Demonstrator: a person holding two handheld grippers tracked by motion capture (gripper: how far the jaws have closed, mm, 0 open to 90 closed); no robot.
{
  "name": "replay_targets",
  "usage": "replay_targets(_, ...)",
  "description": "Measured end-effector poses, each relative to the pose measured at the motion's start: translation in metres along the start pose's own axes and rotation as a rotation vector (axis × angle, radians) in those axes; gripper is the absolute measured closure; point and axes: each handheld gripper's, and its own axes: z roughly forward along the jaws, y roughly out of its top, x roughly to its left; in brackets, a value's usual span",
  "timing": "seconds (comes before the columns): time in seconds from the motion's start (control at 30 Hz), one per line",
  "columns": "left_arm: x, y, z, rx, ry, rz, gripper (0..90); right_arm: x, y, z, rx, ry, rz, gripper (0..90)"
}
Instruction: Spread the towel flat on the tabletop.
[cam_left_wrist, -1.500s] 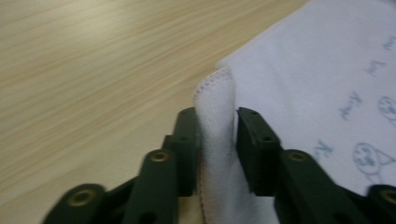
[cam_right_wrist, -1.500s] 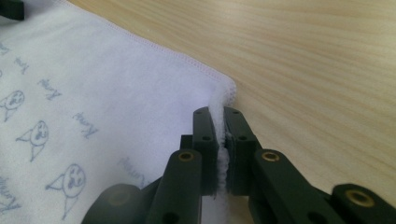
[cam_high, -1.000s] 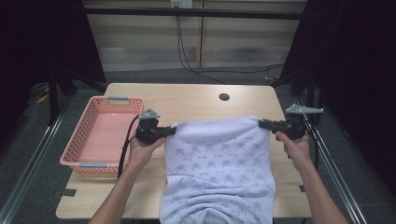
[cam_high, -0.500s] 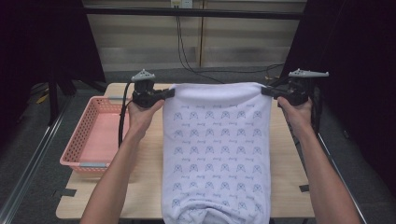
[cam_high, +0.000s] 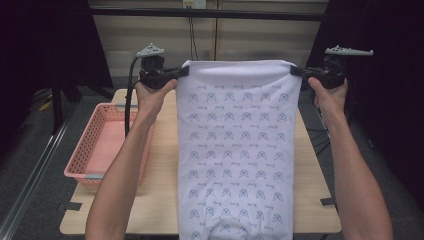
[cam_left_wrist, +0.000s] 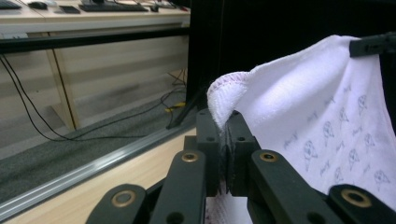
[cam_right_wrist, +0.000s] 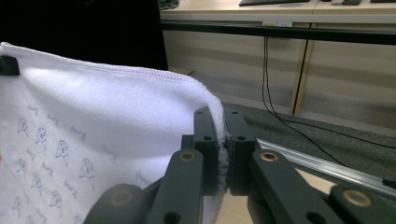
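A white printed towel (cam_high: 239, 150) is held up spread above the bench (cam_high: 160, 200); its top left corner is clamped in the closed fingers of the left gripper (cam_high: 183, 71); its top right corner is clamped by the right gripper (cam_high: 295, 71); a pink basket (cam_high: 100, 145) is seen left.

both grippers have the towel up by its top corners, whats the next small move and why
Probably carry both hands forward and down to lay it flat. The left gripper and right gripper are shut on the towel, stretched between them, while its bottom drapes over the table's near edge.
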Motion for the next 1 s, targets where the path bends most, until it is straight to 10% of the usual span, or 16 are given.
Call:
replay_targets(0.37, -0.023, -0.073, -0.010, 0.165, -0.040, 0.017, 86.9, 0.010, -0.081, -0.020, 0.098, 0.094, 0.020, 86.3)
replay_targets(0.67, -0.053, -0.137, -0.053, 0.183, -0.138, -0.048, 86.8, 0.048, -0.150, -0.065, 0.178, 0.206, -0.030, 86.2)
replay_targets(1.0, -0.095, -0.208, -0.081, 0.340, -0.199, -0.037, 86.5, 0.086, -0.243, -0.099, 0.386, 0.257, 0.004, 86.1)
